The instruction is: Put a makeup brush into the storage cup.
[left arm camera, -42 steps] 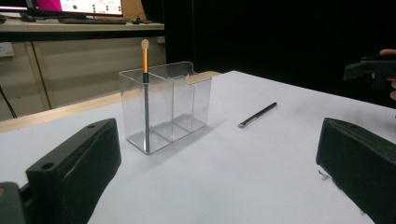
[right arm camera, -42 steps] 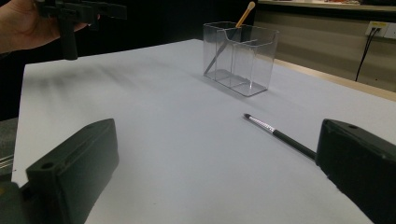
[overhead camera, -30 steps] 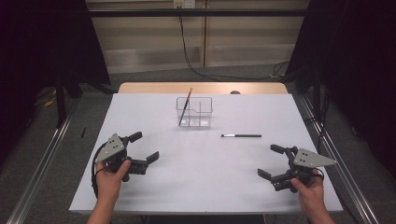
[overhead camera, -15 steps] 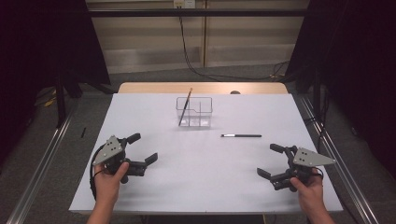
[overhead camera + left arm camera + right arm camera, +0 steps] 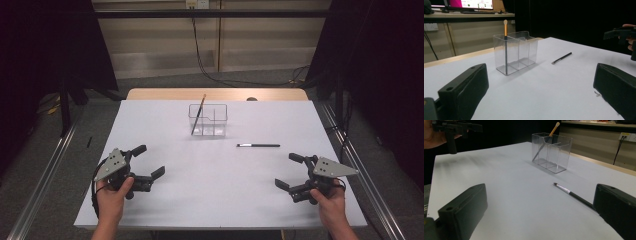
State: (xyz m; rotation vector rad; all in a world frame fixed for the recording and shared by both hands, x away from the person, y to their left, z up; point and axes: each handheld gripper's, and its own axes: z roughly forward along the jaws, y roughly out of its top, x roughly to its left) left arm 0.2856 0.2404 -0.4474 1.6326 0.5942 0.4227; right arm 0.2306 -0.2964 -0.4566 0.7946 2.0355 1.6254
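A clear plastic organiser (image 5: pixel 208 120) (image 5: pixel 515 51) (image 5: pixel 552 151) with compartments stands at the far middle of the white table (image 5: pixel 215 195). An orange-handled brush (image 5: pixel 198 115) (image 5: pixel 505 45) (image 5: pixel 547 138) leans in its left compartment. A black brush (image 5: pixel 258 145) (image 5: pixel 561 58) (image 5: pixel 574 194) lies flat on the table to the organiser's right. My left gripper (image 5: pixel 149 162) hovers near the front left, open and holding nothing. Near the front right my right gripper (image 5: pixel 290 170) is also open and holding nothing, the black brush a short way beyond it.
A wooden board edge (image 5: pixel 215 94) runs behind the white table. Metal rails (image 5: pixel 45 175) flank both sides. Cables (image 5: pixel 210 55) hang at the back wall. The other hand's gripper (image 5: pixel 621 33) (image 5: pixel 454 128) shows across the table in each gripper view.
Both grippers have stayed in nearly the same places, still open; the right gripper shifted very slightly. Organiser and brushes have not moved.
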